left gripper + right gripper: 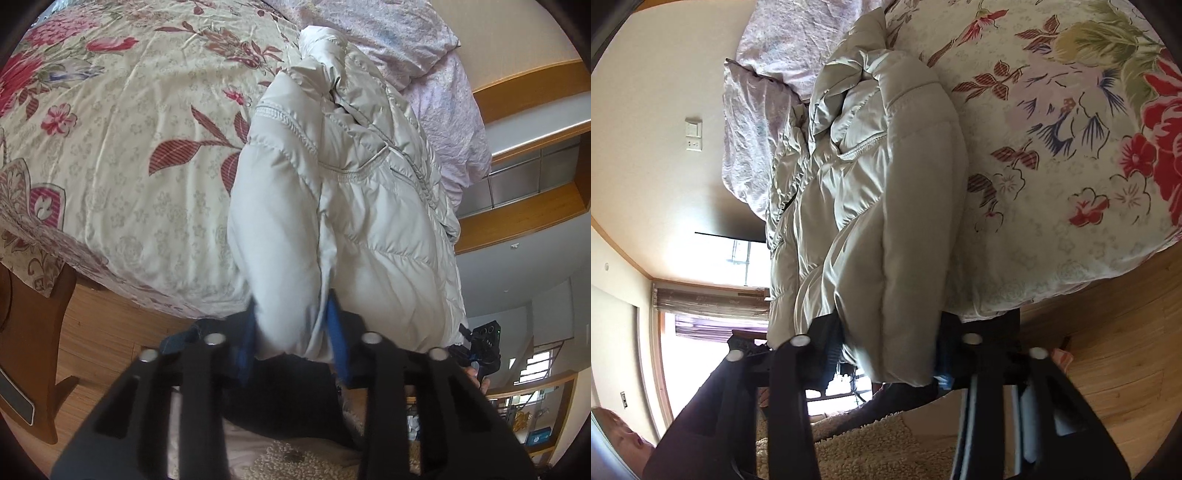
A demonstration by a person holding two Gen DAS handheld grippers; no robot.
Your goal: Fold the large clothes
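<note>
Each tool, left point(295, 332) and right point(886, 347), is clamped narrow on the puffy jacket's point(332, 206) hem.

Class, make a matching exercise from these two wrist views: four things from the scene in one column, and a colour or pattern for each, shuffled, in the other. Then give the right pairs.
Things:
1. puffer jacket
2. bedspread
3. crumpled sheet
4. floor

Descriptions:
A. pale lilac
B. cream with red flowers
C. light wood
D. plain off-white, quilted

Pairs: 1-D, 2-B, 3-A, 4-C
</note>
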